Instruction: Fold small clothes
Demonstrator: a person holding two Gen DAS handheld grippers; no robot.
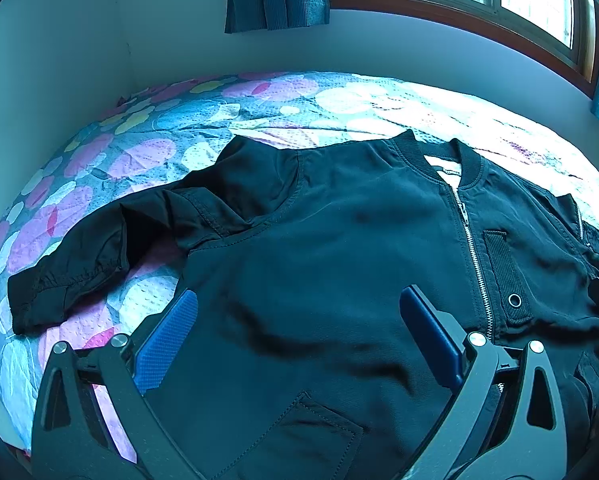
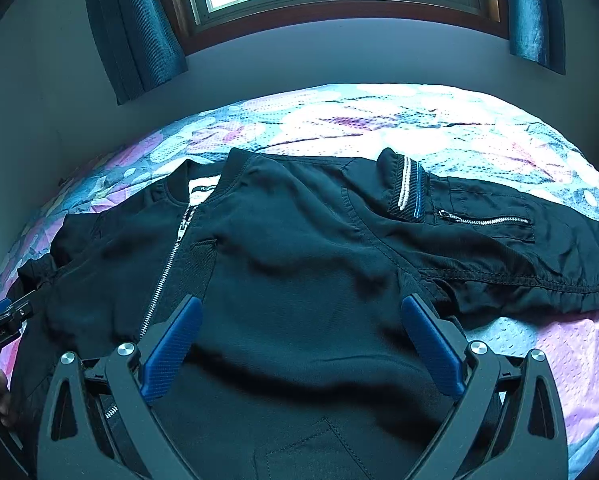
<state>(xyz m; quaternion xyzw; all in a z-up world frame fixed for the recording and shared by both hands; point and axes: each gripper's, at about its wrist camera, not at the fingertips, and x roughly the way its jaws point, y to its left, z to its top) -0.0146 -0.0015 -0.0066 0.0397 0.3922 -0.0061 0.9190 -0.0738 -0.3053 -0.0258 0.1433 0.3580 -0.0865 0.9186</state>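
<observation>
The black jacket [image 1: 339,240] lay flat on the bedspread [image 1: 139,152], zipped, sleeves spread (apparently nothing folded yet); left gripper [image 1: 299,332] and right gripper [image 2: 299,340] hovered with fingers apart, empty.

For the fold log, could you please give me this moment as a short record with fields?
garment: black jacket, front up, zipped, spread flat
surface: floral bedspread
left sleeve: out to the side, bent
right sleeve: out to the side, zip pocket up
left tool: open, over the jacket's lower front
right tool: open, over the jacket's lower front
folds made: none visible
</observation>
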